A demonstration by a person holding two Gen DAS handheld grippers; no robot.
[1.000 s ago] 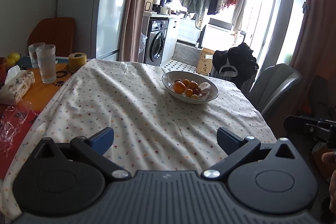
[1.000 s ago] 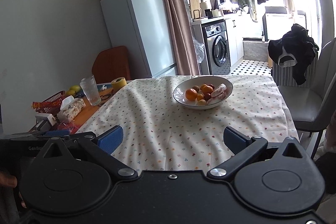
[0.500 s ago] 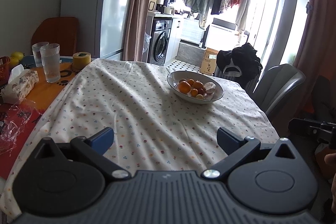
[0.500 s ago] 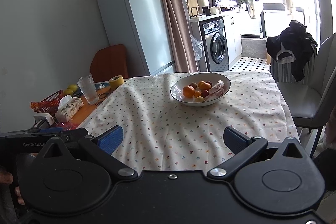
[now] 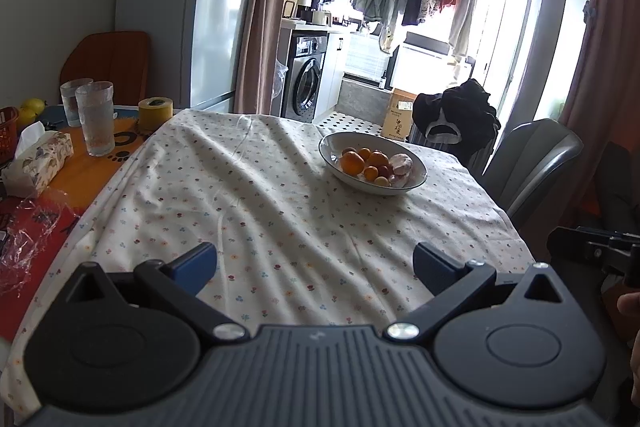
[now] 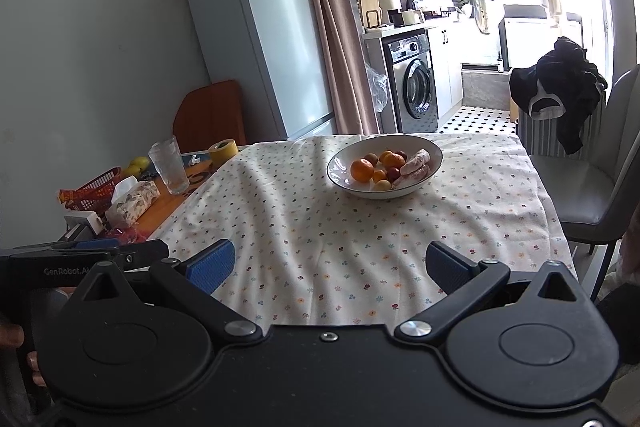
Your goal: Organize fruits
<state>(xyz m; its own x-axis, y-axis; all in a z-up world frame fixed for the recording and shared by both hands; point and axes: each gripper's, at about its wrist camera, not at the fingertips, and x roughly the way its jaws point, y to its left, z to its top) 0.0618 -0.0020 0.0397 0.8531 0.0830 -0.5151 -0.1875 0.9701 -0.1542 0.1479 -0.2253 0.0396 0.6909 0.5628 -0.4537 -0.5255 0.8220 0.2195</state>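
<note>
Glossy bowl (image 5: 416, 174), printed cloth tablecloth (image 5: 256, 195)

My table (image 5: 496, 219) is covered over most of its top by a rumpled white cloth (image 5: 260, 211) printed with small flowers. On the cloth, toward the far right, sits a white bowl (image 5: 416, 183) of fruit. To my left the cloth ends and an orange mat (image 5: 86, 171) shows; on it stand two ribbed glasses (image 5: 96, 119), a yellow tape roll (image 5: 155, 113) and a tissue box (image 5: 38, 163). A red basket (image 6: 98, 187) and crumpled clear plastic (image 5: 28, 231) lie at that left edge.
</note>
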